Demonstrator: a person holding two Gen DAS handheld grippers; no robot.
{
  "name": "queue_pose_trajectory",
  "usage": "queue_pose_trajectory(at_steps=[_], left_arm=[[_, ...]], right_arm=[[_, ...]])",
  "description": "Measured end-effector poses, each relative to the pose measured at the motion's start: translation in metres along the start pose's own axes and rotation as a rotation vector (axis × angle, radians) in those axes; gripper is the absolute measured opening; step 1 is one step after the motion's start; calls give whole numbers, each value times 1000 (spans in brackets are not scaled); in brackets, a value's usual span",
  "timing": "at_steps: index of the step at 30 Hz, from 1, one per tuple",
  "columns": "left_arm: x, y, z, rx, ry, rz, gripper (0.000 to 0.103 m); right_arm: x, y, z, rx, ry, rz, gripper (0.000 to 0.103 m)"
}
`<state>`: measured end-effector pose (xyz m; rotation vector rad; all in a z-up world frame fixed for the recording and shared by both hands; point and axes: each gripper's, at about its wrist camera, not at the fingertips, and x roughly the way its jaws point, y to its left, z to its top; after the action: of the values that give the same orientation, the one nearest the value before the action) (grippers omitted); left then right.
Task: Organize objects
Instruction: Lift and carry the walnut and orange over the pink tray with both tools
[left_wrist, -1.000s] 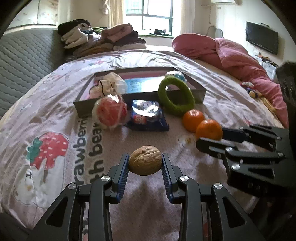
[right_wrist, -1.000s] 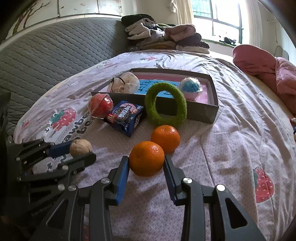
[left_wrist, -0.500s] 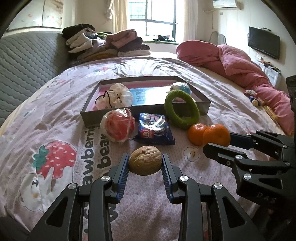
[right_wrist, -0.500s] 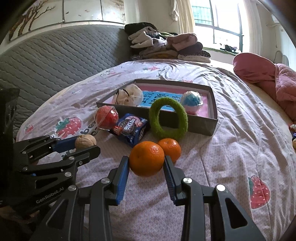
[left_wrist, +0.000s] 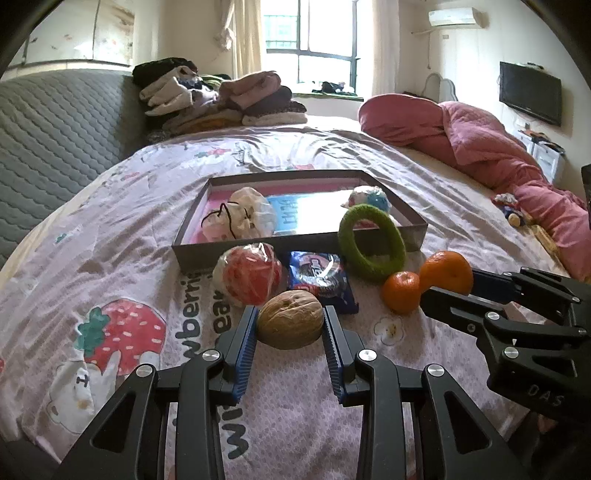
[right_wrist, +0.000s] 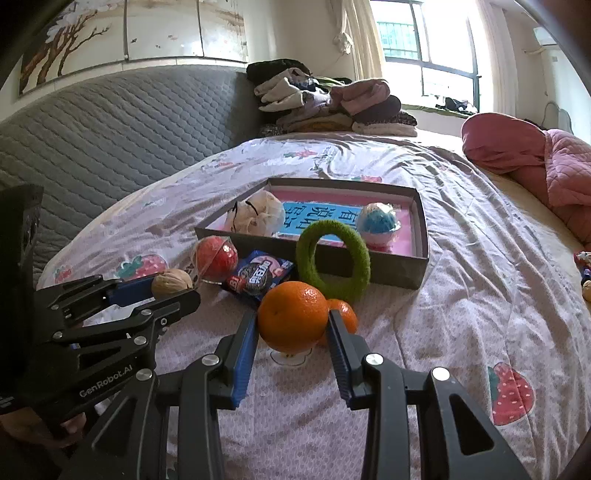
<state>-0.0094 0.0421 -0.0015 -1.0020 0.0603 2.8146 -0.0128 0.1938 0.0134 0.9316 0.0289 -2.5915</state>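
While left gripper (left_wrist: 289, 325) pinches walnut (left_wrist: 289, 324), long axis crosswise; right gripper (right_wrist: 292, 325) pinches orange (right_wrist: 292, 315), stem seemingly leftward.

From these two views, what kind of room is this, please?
Most likely a home bedroom: the items lie on a bed with a strawberry-print cover and a grey quilted headboard. Folded clothes are piled by the window, and a wall television hangs opposite.

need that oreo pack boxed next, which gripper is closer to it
Left. The left gripper sits just before the oreo pack; the right gripper is off to its right.
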Motion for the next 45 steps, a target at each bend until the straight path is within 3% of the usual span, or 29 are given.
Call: queue_pose_trajectory(at_steps=[18, 45], left_arm=[[-1, 4, 26, -5, -43, 2, 35], [21, 17, 95, 5, -87, 11, 35]], right_arm=[[-6, 3, 29, -31, -59, 1, 38], [15, -10, 77, -36, -91, -3, 38]])
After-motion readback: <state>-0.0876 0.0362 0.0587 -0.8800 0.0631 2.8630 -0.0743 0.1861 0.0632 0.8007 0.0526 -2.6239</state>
